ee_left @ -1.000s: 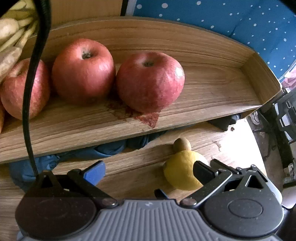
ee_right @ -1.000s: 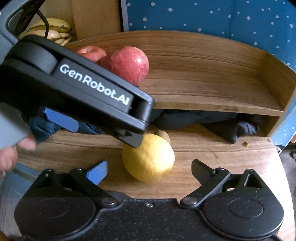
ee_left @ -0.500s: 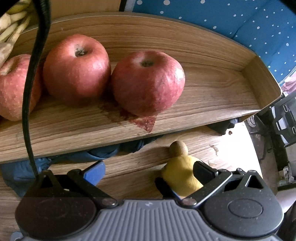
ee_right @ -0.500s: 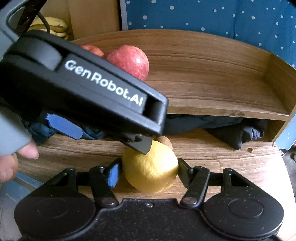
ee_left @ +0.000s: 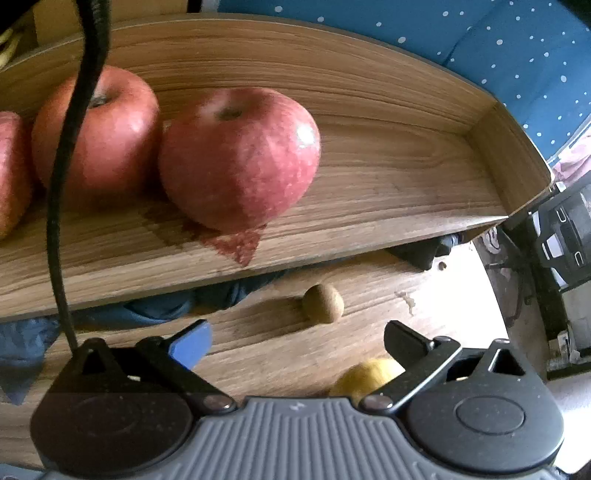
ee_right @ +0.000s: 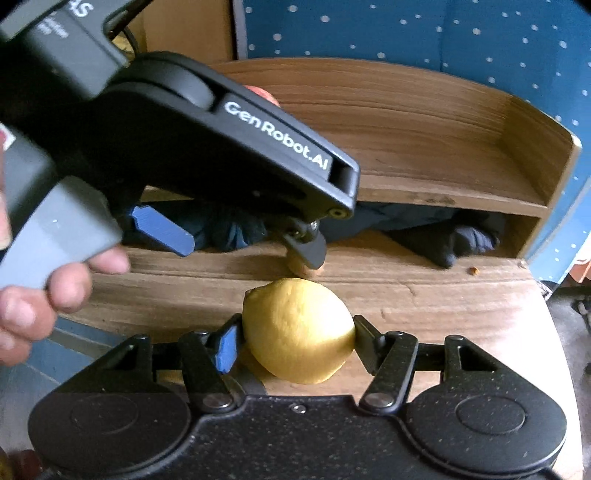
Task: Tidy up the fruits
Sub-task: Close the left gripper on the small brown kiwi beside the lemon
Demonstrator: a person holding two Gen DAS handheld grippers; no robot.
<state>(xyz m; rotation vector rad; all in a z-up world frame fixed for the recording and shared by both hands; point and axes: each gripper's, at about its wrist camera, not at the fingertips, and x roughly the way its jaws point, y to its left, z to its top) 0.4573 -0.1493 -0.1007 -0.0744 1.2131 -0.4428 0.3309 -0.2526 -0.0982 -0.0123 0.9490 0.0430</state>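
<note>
Home, wooden shelf (ee_left: 388, 192), apples (ee_left: 236, 158), dotted fabric (ee_right: 424, 33)

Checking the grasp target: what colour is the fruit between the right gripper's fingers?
Yellow, a lemon; clearest in the right wrist view.

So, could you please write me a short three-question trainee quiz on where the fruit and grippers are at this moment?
1. True or false: the right gripper is shut on the lemon.
2. Which fruit sits on the wooden shelf? A) apples B) lemons C) kiwis
3. What small brown fruit lies on the tabletop ahead of the open left gripper?

Key: 1 true; 2 A, apples; 3 a kiwi.
</note>
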